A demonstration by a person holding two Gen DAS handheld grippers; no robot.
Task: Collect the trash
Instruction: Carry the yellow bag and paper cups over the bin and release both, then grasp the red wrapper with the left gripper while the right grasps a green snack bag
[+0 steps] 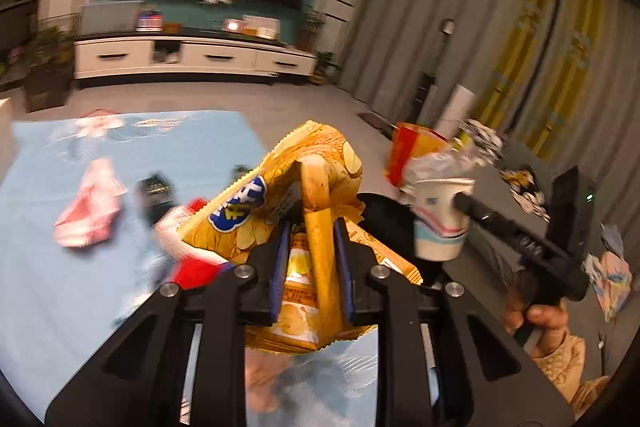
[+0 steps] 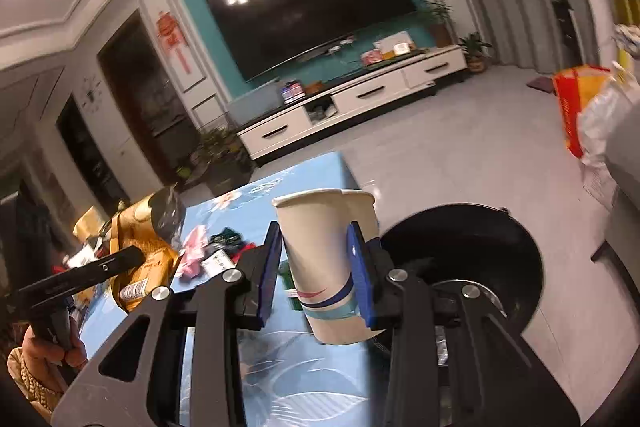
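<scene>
Left gripper jaws nearly closed on chip bag: light, crinkly, slippery; pinch folded middle. Right gripper jaws part-open, clamping paper cup: light, crushable; grip sidewall gently.

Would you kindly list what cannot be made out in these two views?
- Left wrist view: pink wrapper on the table, too motion-blurred to identify.
- Left wrist view: chip bag hides the items behind it.
- Right wrist view: paper cup hides the black bin opening's near side; contents unreadable.
</scene>
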